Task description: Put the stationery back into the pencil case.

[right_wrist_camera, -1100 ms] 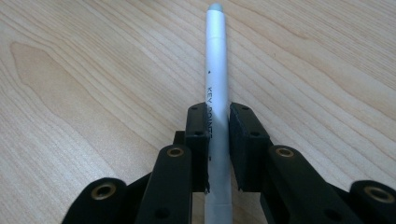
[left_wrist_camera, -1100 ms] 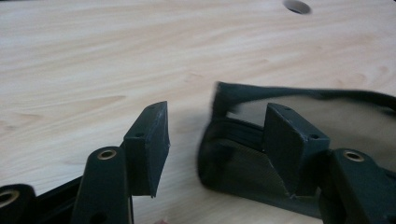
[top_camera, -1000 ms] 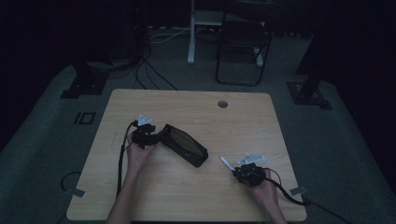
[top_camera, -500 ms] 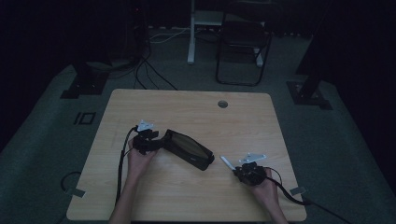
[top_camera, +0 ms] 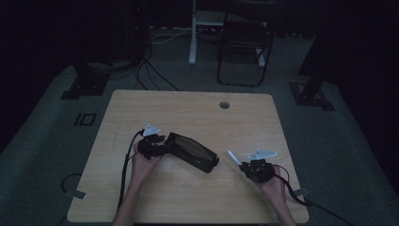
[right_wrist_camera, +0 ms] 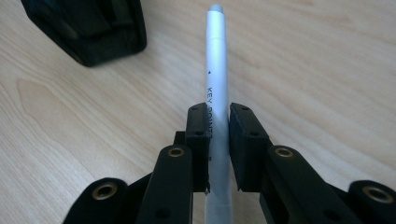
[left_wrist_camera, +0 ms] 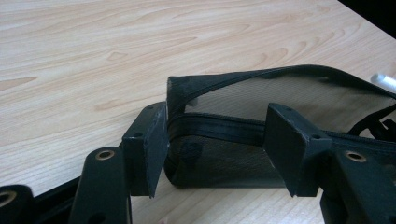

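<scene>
— What has shifted in the last second?

— Your left gripper has slid the black mesh pouch rightward and a little nearer to you, so its far-right end now sits closer to your right gripper. Your right hand has barely moved.

— And the grips?

— The left jaws stand spread around the pouch's near-left end, one on each side of the zipper seam; I can't tell whether they press it. The right jaws are pressed together on the silver pen, whose tip points toward the pouch.

— So what does that mean?

— I judge you're lining the pouch up to take the pen — the gap between them is shrinking.

— Anything in the way?

— The wooden table between them is bare. A grommet hole lies far back, a chair stands beyond the table, and cables trail off both grippers — none obstructs. Only the pouch mouth matters: whether it gapes enough I can't tell.
</scene>
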Demonstrator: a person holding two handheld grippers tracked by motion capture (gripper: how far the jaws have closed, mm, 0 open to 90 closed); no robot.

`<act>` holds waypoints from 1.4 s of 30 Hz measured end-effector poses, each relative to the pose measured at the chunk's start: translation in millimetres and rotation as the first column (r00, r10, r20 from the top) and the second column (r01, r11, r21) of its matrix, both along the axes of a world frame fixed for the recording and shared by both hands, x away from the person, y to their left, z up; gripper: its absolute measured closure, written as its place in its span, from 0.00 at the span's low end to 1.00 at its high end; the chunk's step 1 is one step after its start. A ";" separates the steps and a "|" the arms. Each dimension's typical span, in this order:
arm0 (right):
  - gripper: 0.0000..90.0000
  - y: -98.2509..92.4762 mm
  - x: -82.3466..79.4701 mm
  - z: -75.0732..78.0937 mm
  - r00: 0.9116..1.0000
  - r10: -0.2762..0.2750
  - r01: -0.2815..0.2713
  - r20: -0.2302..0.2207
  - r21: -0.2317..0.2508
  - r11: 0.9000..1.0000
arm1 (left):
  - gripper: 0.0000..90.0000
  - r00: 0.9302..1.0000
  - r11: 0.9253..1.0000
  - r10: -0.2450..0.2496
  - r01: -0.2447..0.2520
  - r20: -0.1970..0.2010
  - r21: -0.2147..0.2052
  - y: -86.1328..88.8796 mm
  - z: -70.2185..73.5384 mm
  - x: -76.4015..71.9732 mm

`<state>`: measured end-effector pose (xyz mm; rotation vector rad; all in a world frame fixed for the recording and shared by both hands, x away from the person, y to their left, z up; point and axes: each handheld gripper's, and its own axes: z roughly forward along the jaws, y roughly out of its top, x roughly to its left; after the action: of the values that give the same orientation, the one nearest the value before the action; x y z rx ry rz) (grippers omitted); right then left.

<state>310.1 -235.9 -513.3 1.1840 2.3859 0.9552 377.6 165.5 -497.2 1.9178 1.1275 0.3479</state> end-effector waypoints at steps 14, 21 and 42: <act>0.88 2.1 9.1 35.6 0.996 0.021 -0.024 0.084 0.031 0.999 | 0.45 0.998 0.998 -0.064 0.064 0.003 0.014 -14.5 0.3 -11.9; 0.88 5.5 14.2 46.4 0.992 0.057 -0.062 0.114 0.042 0.997 | 0.44 0.998 0.997 -0.058 0.057 0.035 0.043 -11.6 4.4 -18.9; 0.88 11.1 21.4 74.6 0.979 0.085 -0.096 0.187 0.048 0.994 | 0.42 0.998 0.992 0.064 -0.066 0.019 0.104 20.2 -11.2 -21.6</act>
<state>331.5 -224.8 -438.8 0.9660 2.2945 1.1177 356.0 185.7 -508.4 1.9684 1.1837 0.4653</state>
